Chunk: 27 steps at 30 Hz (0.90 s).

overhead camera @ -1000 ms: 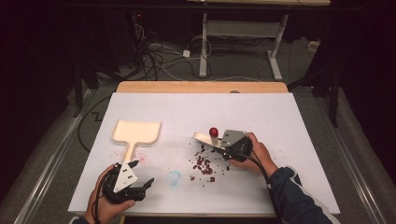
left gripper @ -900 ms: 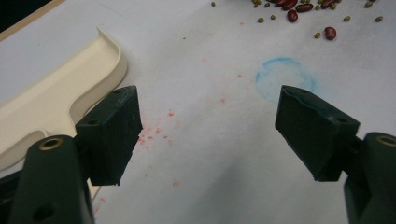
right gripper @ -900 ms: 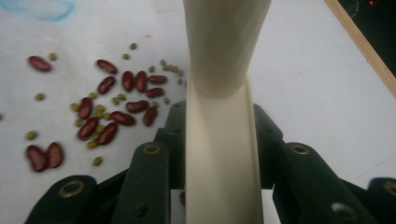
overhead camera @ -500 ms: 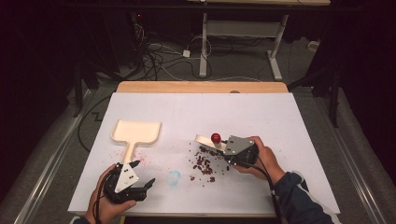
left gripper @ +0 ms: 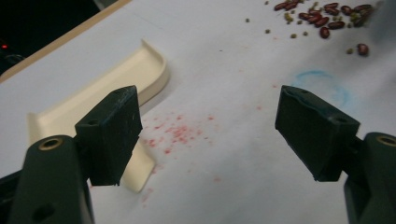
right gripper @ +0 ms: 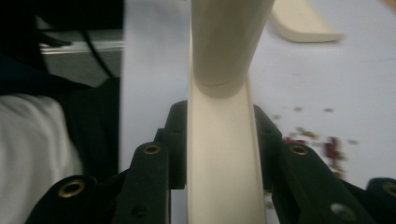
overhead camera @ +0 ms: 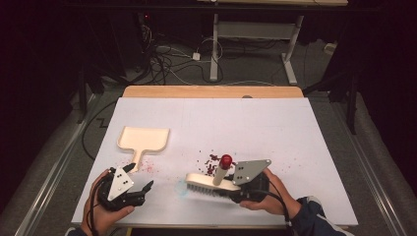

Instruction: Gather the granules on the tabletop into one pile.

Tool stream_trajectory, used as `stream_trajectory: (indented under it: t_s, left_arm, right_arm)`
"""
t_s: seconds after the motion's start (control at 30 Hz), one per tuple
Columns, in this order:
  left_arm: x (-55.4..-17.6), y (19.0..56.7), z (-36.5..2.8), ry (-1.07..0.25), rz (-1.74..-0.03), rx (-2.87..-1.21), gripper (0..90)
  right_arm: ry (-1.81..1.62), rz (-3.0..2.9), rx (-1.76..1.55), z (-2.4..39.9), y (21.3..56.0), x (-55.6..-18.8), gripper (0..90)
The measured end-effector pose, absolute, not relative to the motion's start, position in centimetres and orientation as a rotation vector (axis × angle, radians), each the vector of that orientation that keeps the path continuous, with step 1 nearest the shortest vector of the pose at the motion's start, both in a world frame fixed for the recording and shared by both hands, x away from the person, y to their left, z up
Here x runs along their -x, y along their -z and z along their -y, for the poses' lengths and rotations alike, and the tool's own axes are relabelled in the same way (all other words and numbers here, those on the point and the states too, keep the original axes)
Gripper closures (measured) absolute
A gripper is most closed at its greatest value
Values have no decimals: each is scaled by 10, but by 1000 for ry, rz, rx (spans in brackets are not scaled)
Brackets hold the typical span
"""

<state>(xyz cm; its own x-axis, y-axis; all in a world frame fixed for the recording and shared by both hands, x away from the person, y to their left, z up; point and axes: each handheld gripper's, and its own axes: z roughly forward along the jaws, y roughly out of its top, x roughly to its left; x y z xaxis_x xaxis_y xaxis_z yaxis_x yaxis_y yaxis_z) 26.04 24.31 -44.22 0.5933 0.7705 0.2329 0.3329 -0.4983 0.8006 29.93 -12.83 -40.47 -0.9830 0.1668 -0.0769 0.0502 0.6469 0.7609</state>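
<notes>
Plainly, lines by label:

Writing: no brand, label or lettering can be read on anything here.

Brush: a cream plastic hand brush (overhead camera: 211, 183) with a flat back, pale bristles underneath and an upright round handle ending in a red knob (overhead camera: 226, 160); it lies on the counter just in front of the bean pile.

Beans: a loose scatter of small, glossy dark red beans (overhead camera: 212, 164) mixed with a few tiny greenish grains, touching the far side of the brush, with stray specks farther right of it.

Dustpan: a cream plastic dustpan (overhead camera: 143, 139) with a raised curved rim and a short flat handle, smooth and matt, lying well left of the brush and beyond it.

Counter: a white sheet-covered counter (overhead camera: 255, 123) with a wooden far edge, reddish smears near the dustpan handle and a faint blue ring just left of the brush.

Right tool: the right tool (overhead camera: 235, 190), black with a grey three-cornered plate, has its jaws pressed together on the right end of the brush's flat back; the right gripper view shows the cream bar pinched between both pads.

Left tool: the left tool (overhead camera: 142, 184), black and blocky, rests left of the brush with its jaws spread wide, nothing between the pads (left gripper: 112, 133), just before the dustpan handle.
</notes>
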Motion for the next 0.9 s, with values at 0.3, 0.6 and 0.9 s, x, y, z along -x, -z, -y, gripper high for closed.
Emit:
stream_trajectory:
  t_s: [0.3, 0.6, 0.9]
  left_arm:
    - [-264, 446, -247, -675, -914, -2044, 219]
    - [-265, 453, -236, -655, -880, -2112, 219]
    - [-266, 456, -231, -642, -859, -2140, 221]
  right_arm:
    - [-1268, -2822, -223, 106, 431, -299, 677]
    - [-1230, -2761, -397, 119, 437, -330, 673]
    - [-1220, -2692, -532, 132, 436, -350, 672]
